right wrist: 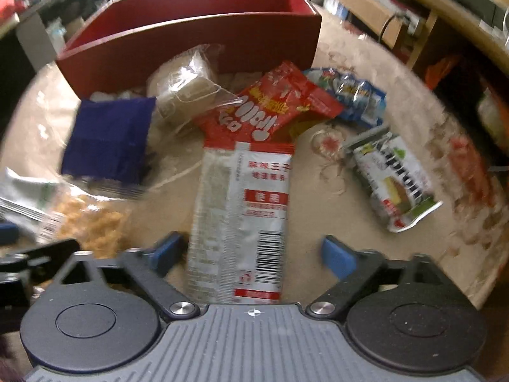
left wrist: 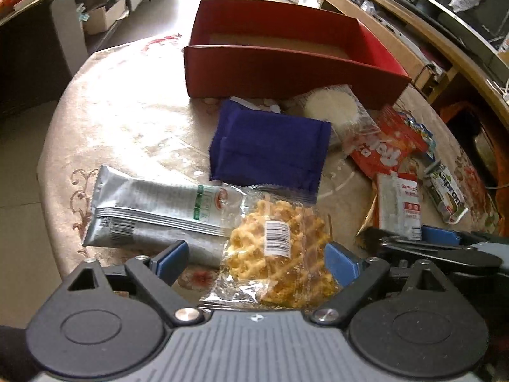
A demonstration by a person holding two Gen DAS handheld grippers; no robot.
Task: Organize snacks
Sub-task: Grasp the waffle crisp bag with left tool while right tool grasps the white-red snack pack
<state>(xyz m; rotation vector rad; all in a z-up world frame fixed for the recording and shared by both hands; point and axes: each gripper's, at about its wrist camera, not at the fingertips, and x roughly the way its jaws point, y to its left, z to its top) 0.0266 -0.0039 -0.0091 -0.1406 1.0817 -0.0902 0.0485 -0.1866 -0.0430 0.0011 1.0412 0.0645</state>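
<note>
My left gripper (left wrist: 256,259) is open and hangs low over a clear-wrapped waffle (left wrist: 280,248), which lies between its blue pads (left wrist: 171,258) without being squeezed. My right gripper (right wrist: 251,253) is also open. A long white and red sachet (right wrist: 245,210) lies lengthwise between its fingers, with a gap at the right pad (right wrist: 337,256). The open red box (left wrist: 286,73) stands at the far side of the table, and no snacks show inside it. The right view is blurred.
On the patterned round table (left wrist: 127,121) lie a silver packet (left wrist: 152,207), a dark blue packet (left wrist: 270,149), a wrapped round white cake (left wrist: 331,108), a red bag (right wrist: 273,108), a blue-white bag (right wrist: 356,95) and a green-white wafer pack (right wrist: 397,184). Shelves stand on the right.
</note>
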